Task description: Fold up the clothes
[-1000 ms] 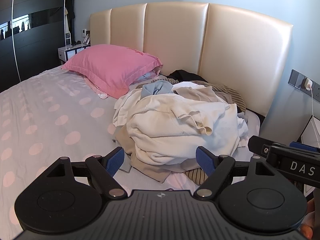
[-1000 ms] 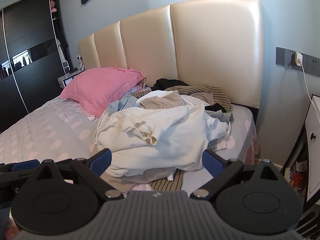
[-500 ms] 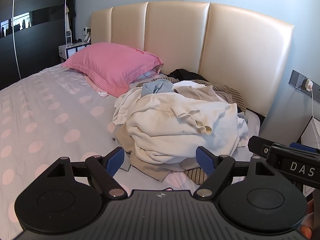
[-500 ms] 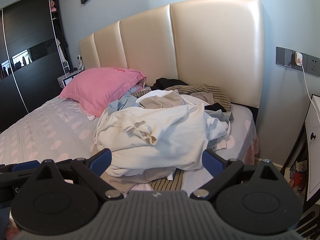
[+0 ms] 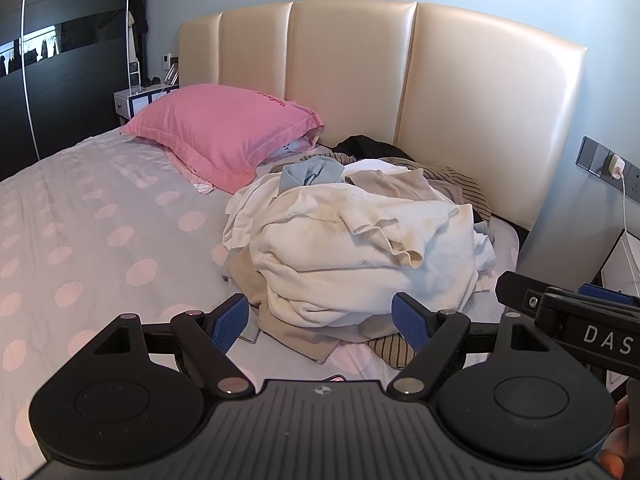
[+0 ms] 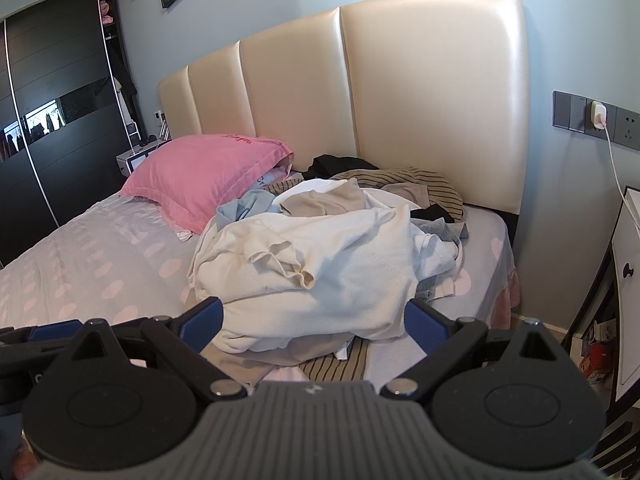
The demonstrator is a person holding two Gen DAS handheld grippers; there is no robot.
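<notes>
A heap of unfolded clothes lies on the bed near the headboard, topped by a crumpled cream garment. Light blue, beige, striped and black pieces poke out around it. My left gripper hangs open just short of the heap's near edge, nothing between its blue pads. The right gripper is open too, in front of the same heap and apart from it. Part of the right gripper shows at the right of the left wrist view.
A pink pillow rests left of the heap against the cream headboard. The polka-dot sheet stretches bare to the left. A white nightstand, wall sockets with a charger cable and a dark wardrobe flank the bed.
Both views have shifted very slightly; the heap sits a touch lower in the left wrist view. The clothes have not moved and both grippers stay open.
</notes>
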